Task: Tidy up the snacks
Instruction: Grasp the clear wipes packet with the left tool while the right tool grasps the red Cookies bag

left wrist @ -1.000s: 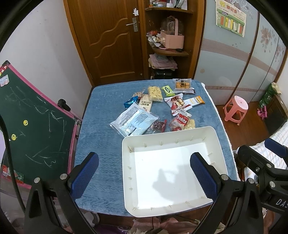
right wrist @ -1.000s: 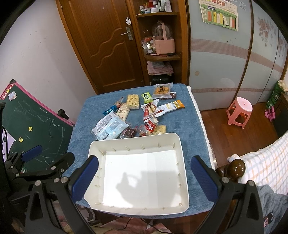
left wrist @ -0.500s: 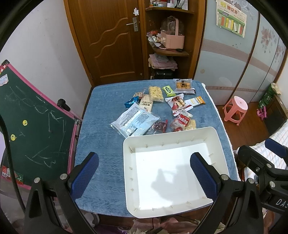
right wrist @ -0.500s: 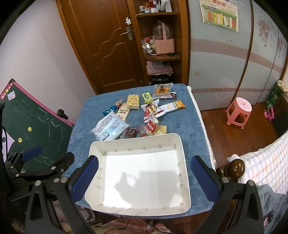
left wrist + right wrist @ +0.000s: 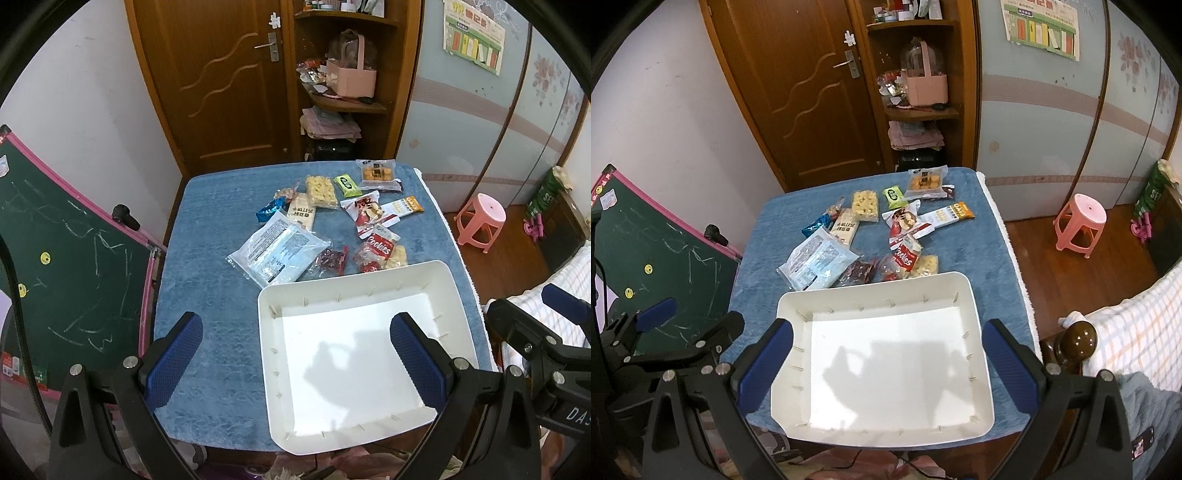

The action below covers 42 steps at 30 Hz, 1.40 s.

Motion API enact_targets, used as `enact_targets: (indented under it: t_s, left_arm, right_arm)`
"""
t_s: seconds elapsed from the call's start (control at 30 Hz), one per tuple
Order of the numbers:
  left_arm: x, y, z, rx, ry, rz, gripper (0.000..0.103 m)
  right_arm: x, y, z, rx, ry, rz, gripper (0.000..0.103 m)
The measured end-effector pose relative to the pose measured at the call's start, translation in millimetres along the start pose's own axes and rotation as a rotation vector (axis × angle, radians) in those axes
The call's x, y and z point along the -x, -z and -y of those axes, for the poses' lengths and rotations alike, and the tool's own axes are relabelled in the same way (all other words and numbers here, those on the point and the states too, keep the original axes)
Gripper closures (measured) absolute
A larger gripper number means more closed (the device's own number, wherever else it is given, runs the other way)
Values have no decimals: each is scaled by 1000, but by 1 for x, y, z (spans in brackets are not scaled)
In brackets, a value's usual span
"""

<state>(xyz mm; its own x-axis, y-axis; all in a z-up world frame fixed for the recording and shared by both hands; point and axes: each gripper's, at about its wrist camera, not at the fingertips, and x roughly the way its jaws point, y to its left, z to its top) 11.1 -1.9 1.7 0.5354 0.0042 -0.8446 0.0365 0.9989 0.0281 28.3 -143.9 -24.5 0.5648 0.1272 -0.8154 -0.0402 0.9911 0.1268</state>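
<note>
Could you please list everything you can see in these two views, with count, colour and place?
tray: one, white, empty, near edge of table
table cover: one, blue, over the table
snack packets: about a dozen, mixed colours, beyond the tray
large clear packet: one, pale blue, left of the pile
door: one, brown, behind table
pink basket: one, on shelf
stool: one, pink, floor at right
chalkboard: one, green, left
left claw: open, blue pads
right claw: open, blue pads
</note>
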Motion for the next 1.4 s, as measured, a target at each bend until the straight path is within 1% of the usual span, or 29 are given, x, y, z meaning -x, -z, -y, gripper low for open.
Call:
enact_targets:
  t_s: [0.2,0.4,0.57,0.63,0.7,0.8,0.9,0.97,1.03,1.1,1.13,1.27,1.4]
  left_arm:
    - [-15,-14,-19,-19,39,-11,2]
    - [-38,-38,-42,-16,80,-6,2]
    - [-68,-64,-79,46,48,-9,2]
    - [-89,-74,-99,76,31,-33,2]
    - [-108,-81,-114,100,28,-65,2]
    - [-136,-86,-131,101,17,-93,2]
    - [-163,-87,-135,57,-12,-109,2]
    - [-184,-87,-134,21,0,-130,2]
    - [-209,-86,-130,-15,39,-165,2]
    - [-230,-87,-125,-36,56,-202,2]
    - [-246,-88,-121,-54,78,-227,2]
    - [-286,-97,-109,-112,100,-271,2]
    - [-323,-107,-98,-167,138,-339,2]
  right_arm:
    - [-12,-6,-6,-24,-14,-20,0]
    - [-27,-21,-16,-18,4,-18,0]
    - [-55,-42,-17,3,24,-42,0]
    - [-71,-51,-12,8,34,-65,1]
    - [-89,-56,-6,-2,33,-94,6]
    - [-115,-64,3,-23,8,-140,15]
    - [-147,-72,13,-56,-25,-189,20]
    - [-169,-75,18,-65,-54,-219,23]
    - [-189,-78,23,-73,-69,-249,26]
    - [-213,-81,31,-87,-97,-291,31]
    - [-223,-83,35,-94,-106,-307,32]
    - [-264,-90,51,-117,-135,-364,34]
    - [-300,-91,61,-138,-160,-426,43]
